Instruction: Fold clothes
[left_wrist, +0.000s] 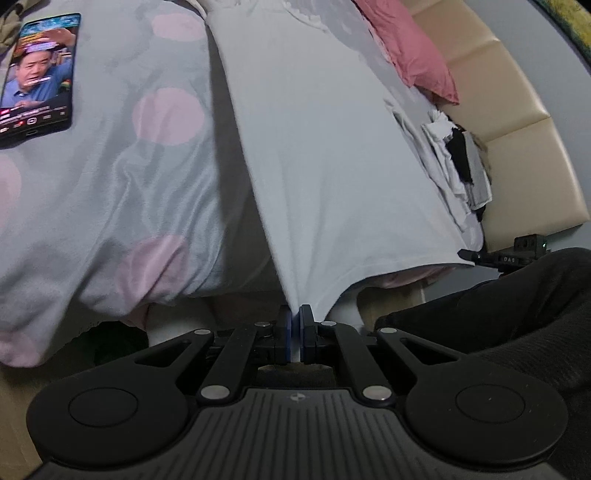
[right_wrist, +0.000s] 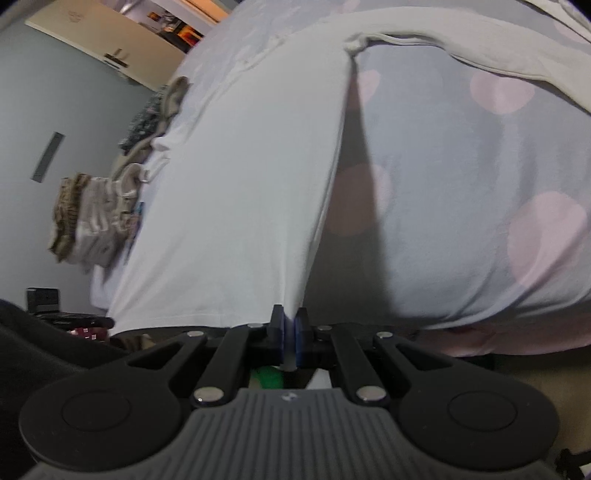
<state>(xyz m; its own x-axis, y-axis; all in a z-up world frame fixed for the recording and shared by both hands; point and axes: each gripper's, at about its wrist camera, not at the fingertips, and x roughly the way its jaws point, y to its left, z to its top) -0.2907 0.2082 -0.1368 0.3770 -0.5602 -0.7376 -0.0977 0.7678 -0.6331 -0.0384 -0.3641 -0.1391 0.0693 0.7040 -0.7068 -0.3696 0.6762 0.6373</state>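
A white garment (left_wrist: 325, 155) lies stretched along the bed, its hem hanging just past the near edge. My left gripper (left_wrist: 294, 318) is shut on the hem's left corner, the cloth pinched between the blue pads. In the right wrist view the same white garment (right_wrist: 243, 184) runs away from me, one long sleeve (right_wrist: 461, 48) trailing across the far right. My right gripper (right_wrist: 290, 319) is shut on the hem's right corner. The hem sags a little between the two grips.
The bed cover (left_wrist: 122, 192) is grey with pink dots. A phone (left_wrist: 38, 74) with a lit screen lies at far left. A pink pillow (left_wrist: 413, 48), a small clothes pile (left_wrist: 458, 162) and a beige headboard (left_wrist: 517, 122) are to the right. More clothes (right_wrist: 96, 214) are heaped at the bed's left edge.
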